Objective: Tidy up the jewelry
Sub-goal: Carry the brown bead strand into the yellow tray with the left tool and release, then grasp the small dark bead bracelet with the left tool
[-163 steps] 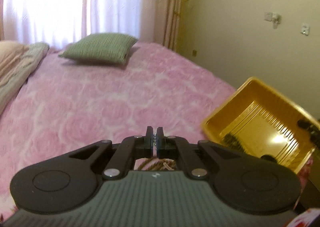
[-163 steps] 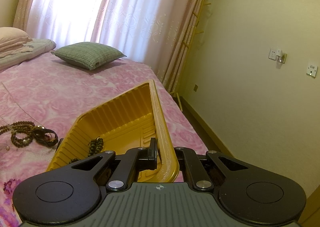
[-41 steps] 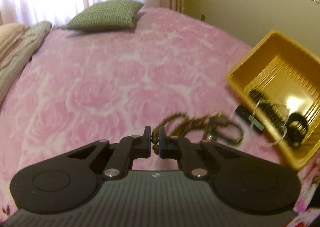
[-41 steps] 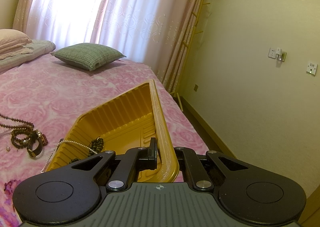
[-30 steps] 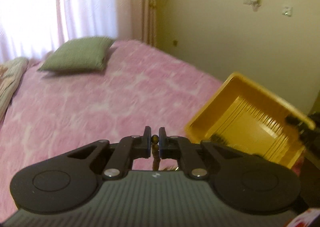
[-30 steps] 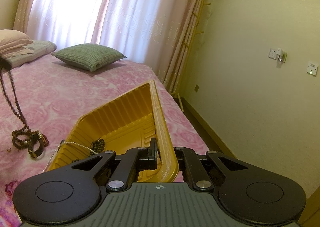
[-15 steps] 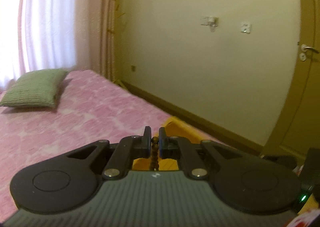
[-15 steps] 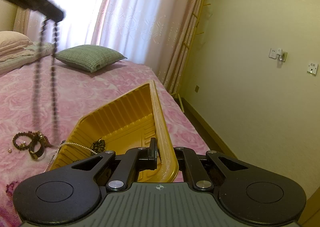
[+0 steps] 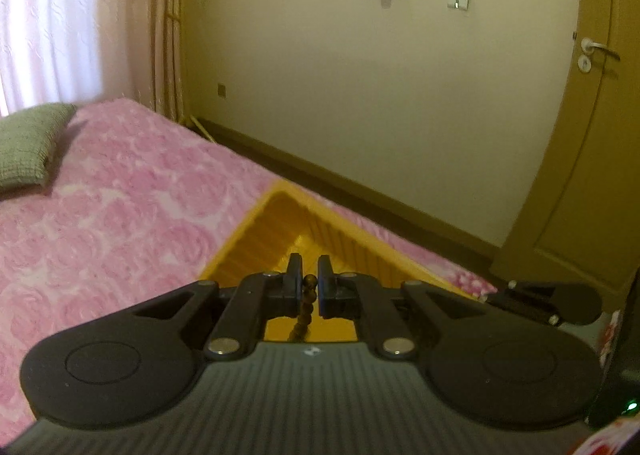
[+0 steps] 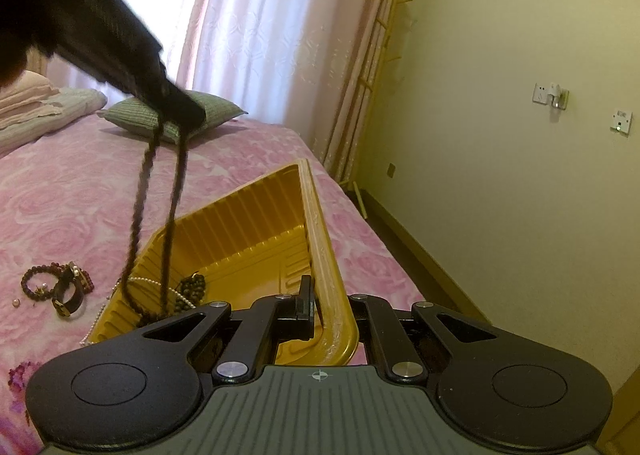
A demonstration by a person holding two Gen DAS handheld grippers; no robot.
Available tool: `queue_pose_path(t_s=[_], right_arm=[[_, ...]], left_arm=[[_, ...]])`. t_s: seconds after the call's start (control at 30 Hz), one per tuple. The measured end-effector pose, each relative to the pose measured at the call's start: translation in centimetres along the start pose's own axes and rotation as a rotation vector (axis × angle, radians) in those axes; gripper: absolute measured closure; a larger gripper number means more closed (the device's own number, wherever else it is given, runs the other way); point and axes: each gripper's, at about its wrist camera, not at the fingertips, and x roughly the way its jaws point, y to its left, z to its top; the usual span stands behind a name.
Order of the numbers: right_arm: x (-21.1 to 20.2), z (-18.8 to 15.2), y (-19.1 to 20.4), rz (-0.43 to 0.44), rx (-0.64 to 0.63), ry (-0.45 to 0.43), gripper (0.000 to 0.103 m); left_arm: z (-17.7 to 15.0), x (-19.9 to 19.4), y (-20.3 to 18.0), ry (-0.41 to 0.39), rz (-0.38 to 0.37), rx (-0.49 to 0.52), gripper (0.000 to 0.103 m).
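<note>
My left gripper (image 9: 309,282) is shut on a long brown bead necklace (image 9: 305,315) and hovers above the yellow tray (image 9: 256,239). In the right wrist view the left gripper (image 10: 182,113) comes in from the upper left. The necklace (image 10: 176,183) hangs from it in a double strand, and its lower end rests inside the tray (image 10: 248,223). My right gripper (image 10: 328,315) is shut on the tray's near rim. A pearl string (image 10: 140,281) and a dark bead bracelet (image 10: 194,287) lie in the tray.
A bead bracelet (image 10: 34,283), a strap watch (image 10: 70,297) and a loose pearl (image 10: 15,302) lie on the pink bedspread (image 10: 60,207) left of the tray. A green cushion (image 10: 218,111) sits further back. The bed's edge, a wall and a door (image 9: 580,175) are to the right.
The left gripper lifted the necklace off the bed and carried it right, over the tray, where its end now dangles. The right gripper and the tray have not moved.
</note>
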Motion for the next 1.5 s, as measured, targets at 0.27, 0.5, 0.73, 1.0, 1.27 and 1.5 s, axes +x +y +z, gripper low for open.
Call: queue_pose_path(t_s=[0.27, 0.5, 0.73, 1.0, 1.27, 1.5], right_arm=[[-0.1, 0.1, 0.1, 0.000, 0.006, 0.001, 0.097], [-0.1, 0.1, -0.2, 0.002, 0.022, 0.006, 0.097], [0.0, 0.0, -0.4, -0.002, 0.020, 0.009, 0.097], [0.1, 0.1, -0.3, -0.008, 0.010, 0.013, 0.097], [0.2, 0.0, -0.2, -0.014, -0.001, 0.019, 0.097], [0.5, -0.1, -0.2, -0.020, -0.003, 0.024, 0.097]], left_arm=[[0.6, -0.6, 0.8, -0.031, 0.005, -0.009, 0.083], [-1.9, -3.6, 4.5, -0.045, 0.119, -0.083, 0.082], [-8.1, -5.9, 9.7, 0.016, 0.282, -0.182, 0.081], [-14.9, -6.8, 13.1, 0.088, 0.387, -0.265, 0.080], [-18.1, -5.8, 14.9, 0.122, 0.399, -0.332, 0.079], [-18.5, -3.2, 15.1, 0.152, 0.377, -0.340, 0.079]])
